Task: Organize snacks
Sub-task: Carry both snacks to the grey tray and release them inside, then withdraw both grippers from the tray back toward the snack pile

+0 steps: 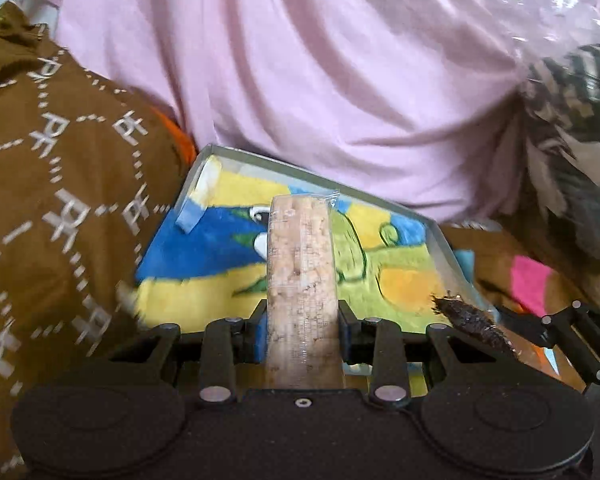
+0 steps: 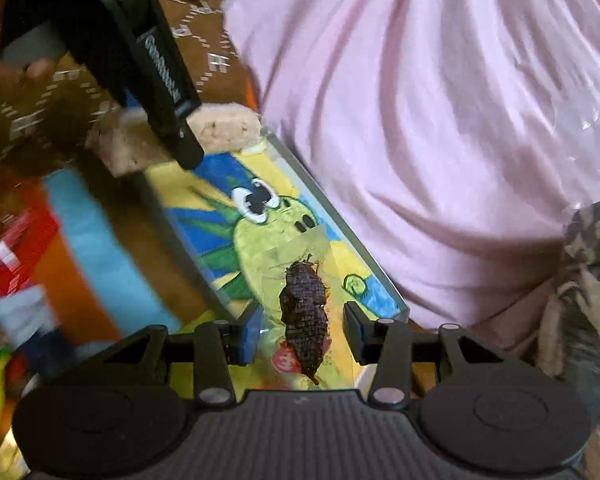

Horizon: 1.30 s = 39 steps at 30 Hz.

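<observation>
My left gripper is shut on a pale puffed-rice bar in clear wrap, held over a shallow metal tray with a colourful cartoon drawing inside. In the right wrist view the same bar sits at the tray's far corner with the left gripper across it. My right gripper holds a clear packet with a dark seed-like snack over the tray's near end; its pads stand apart from the dark piece. That snack also shows in the left wrist view.
A pink cloth bundle lies behind the tray. A brown patterned cloth covers the left. A red box and other coloured packets lie at the left in the right wrist view. A dark patterned bag is at right.
</observation>
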Motion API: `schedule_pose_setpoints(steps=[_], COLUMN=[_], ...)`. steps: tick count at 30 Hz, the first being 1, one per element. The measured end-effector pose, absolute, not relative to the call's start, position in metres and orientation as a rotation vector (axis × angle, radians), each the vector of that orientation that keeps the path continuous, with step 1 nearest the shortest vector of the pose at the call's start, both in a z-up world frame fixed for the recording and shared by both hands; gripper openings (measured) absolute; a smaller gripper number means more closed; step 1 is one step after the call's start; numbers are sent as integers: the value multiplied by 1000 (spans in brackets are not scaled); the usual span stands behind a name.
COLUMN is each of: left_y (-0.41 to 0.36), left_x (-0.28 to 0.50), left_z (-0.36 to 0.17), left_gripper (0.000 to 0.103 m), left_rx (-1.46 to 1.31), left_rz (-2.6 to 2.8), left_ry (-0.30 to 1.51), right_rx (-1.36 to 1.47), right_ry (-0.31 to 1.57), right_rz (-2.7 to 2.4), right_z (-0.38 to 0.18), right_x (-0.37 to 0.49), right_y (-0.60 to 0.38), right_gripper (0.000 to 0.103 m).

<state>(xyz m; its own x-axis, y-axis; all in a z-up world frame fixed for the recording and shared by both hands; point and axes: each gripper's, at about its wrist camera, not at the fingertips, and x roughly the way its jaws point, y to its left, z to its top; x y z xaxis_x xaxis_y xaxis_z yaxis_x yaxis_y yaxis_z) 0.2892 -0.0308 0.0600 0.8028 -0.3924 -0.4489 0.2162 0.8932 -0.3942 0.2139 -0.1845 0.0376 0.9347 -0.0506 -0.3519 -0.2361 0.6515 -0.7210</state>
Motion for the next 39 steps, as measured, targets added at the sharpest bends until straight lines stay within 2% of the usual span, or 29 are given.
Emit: schedule_pose_setpoints(steps=[10, 12, 14, 17, 19, 23, 26, 31, 39], left_y=[-64, -67, -68, -66, -63, -55, -51, -44, -26], left_x=[345, 349, 348, 342, 337, 318, 299, 263, 204], left_z=[40, 35, 31, 30, 33, 44, 54, 69, 79], left_gripper=[35, 39, 48, 57, 64, 79, 89, 101, 102], left_rx=[-359, -347, -348, -345, -344, -336, -311, -269, -231], left_rz=[-248, -248, -259, -263, -258, -250, -251, -256, -243], left_ry=[615, 637, 647, 637, 623, 560, 516, 433, 374], right_rx=[-689, -624, -563, -470, -397, -253, -191, -164, -92], right_ry=[463, 500, 515, 489, 443, 350, 290, 225, 191], right_rz=[68, 72, 77, 85, 101, 95, 101, 118, 161], right_z=[31, 29, 30, 36, 43, 59, 69, 82, 92], right_x=[281, 285, 285, 280, 271, 244, 227, 192, 141], right_y=[-200, -208, -217, -230, -240, -261, -270, -268, -258], right_gripper=[50, 52, 67, 83, 86, 99, 102, 103, 103])
